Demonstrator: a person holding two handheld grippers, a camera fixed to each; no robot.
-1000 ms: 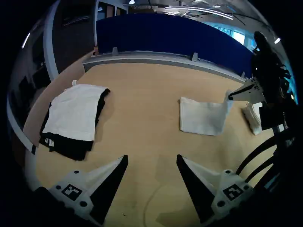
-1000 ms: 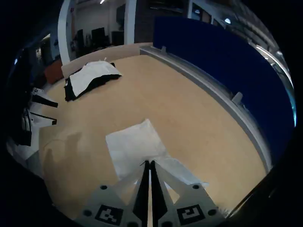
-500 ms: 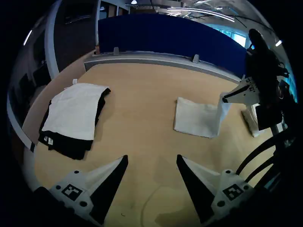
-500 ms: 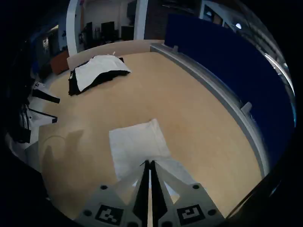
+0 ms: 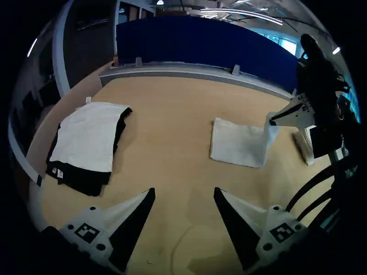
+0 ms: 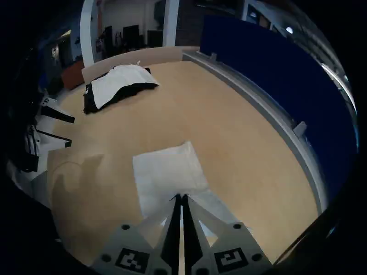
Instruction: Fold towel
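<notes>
While the right hand-held gripper [image 6: 182, 198] has its 2 fingers closed together on the near edge of the white towel [image 6: 167, 176], the fold in hand is only begun.

- Towel: lies on the light wooden surface [image 5: 174, 114], right of centre in the left gripper view, well apart from everything else. It reads as a compact rectangle, so I judge it has had at least 1 fold already; the layers cannot be counted.
- Pinched edge: in the left gripper view, that side of the towel stands up off the surface to the gripper tip. The rest lies flat and fairly smooth.
- Left hand-held gripper [image 5: 183, 190]: fingers spread wide, holding nothing, hovering above bare surface on the person's side, well short of the towel.
- Stack of folded cloths [image 5: 87, 140]: white on top of black, at the far left of the surface. Likely finished work, though I cannot confirm that.
- Folded white cloth [image 5: 305, 144]: at the right edge, partly hidden behind the gripper rig.
- Blue partition [image 5: 206, 41]: runs along the back of the surface.

Progress, as a judgement: roughly midway. Left to do: carry the raised edge across to the opposite edge, lay it down square, release, and smooth. With only 1 point held, the lifted side may sag or skew. The free gripper could steady the flat part.
</notes>
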